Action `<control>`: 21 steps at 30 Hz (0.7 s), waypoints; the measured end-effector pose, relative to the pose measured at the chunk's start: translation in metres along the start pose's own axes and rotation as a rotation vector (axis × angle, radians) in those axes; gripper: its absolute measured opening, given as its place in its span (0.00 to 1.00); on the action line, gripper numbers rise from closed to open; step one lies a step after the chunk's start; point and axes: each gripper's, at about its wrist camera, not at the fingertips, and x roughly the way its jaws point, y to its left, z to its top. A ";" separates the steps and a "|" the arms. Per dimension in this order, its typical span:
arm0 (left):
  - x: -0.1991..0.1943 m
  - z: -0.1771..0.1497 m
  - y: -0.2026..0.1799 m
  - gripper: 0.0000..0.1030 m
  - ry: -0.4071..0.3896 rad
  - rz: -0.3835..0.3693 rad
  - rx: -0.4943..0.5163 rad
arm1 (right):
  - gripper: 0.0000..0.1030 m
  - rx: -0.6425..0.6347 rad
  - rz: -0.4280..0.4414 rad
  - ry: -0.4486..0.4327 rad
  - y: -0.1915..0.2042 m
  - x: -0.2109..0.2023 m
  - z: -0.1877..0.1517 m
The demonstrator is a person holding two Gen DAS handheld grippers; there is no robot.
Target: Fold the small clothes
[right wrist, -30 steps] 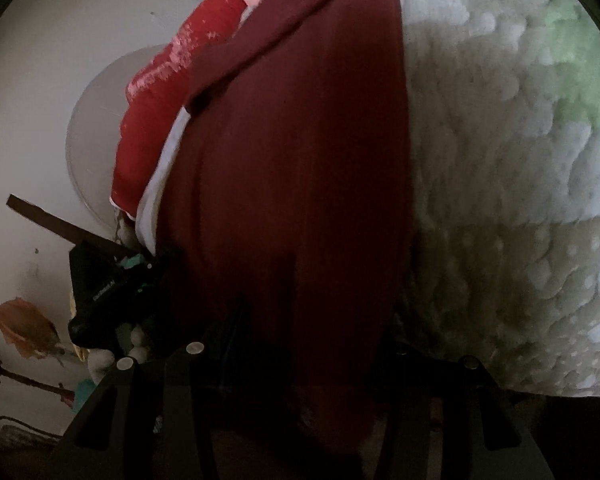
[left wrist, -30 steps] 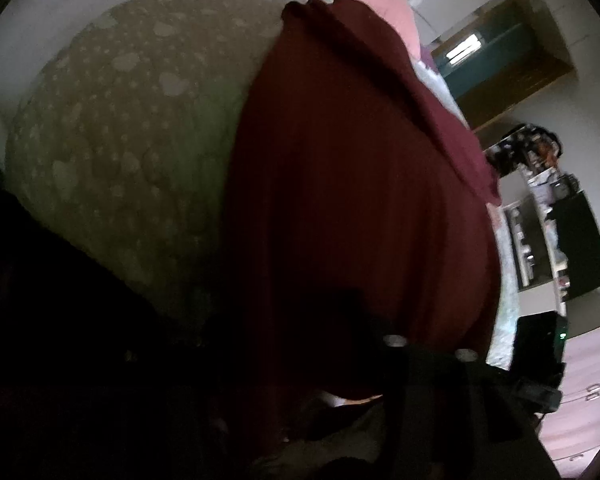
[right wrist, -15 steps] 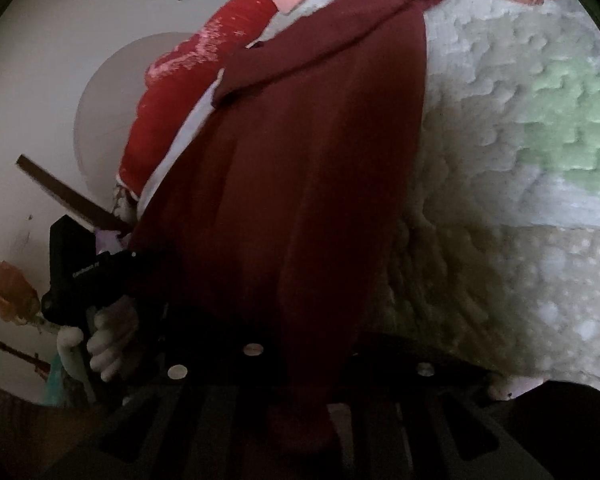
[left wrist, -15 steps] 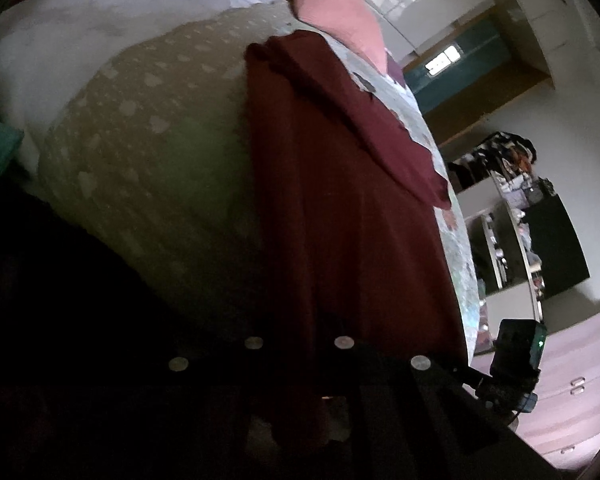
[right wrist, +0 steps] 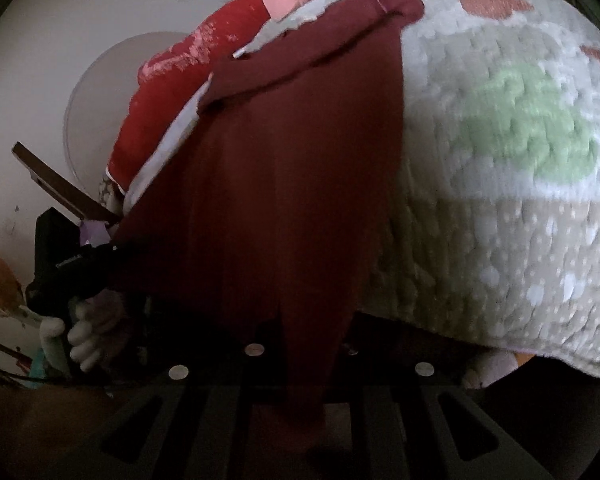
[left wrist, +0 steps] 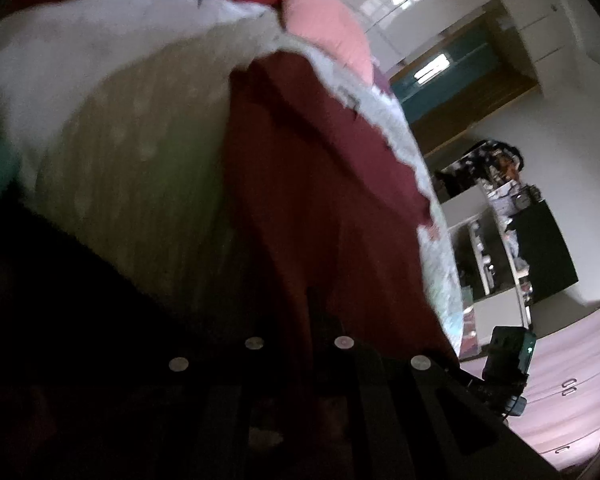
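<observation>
Big quilted bedspread [right wrist: 520, 208] covers the bed, and a dark red garment [right wrist: 284, 184] is stretched across it down toward both cameras. Left gripper [left wrist: 300, 344] and right gripper [right wrist: 300, 364] are each clamped tight on its near edge.

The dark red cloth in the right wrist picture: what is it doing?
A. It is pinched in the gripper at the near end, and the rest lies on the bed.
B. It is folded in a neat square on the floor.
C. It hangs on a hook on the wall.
A: the dark red cloth runs down from the bedspread into the shut right gripper.
</observation>
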 end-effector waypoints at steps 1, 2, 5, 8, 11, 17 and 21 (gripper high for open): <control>-0.001 0.006 -0.002 0.05 -0.009 -0.006 0.002 | 0.08 -0.002 0.008 -0.012 0.001 -0.004 0.003; -0.001 0.018 -0.005 0.05 -0.023 -0.014 0.004 | 0.08 -0.007 0.014 -0.031 0.004 -0.008 0.011; 0.004 0.044 -0.015 0.05 -0.043 -0.023 0.011 | 0.08 -0.001 0.048 -0.083 0.007 -0.018 0.036; 0.018 0.074 -0.033 0.05 -0.067 0.006 0.053 | 0.08 0.015 0.086 -0.130 0.006 -0.023 0.069; 0.036 0.106 -0.039 0.05 -0.065 0.025 0.056 | 0.08 -0.004 0.070 -0.179 0.010 -0.024 0.106; 0.083 0.167 -0.030 0.05 -0.045 0.060 -0.055 | 0.08 0.010 0.035 -0.212 0.002 -0.006 0.175; 0.112 0.200 -0.025 0.05 -0.029 0.111 -0.080 | 0.08 0.075 0.023 -0.218 -0.017 0.011 0.212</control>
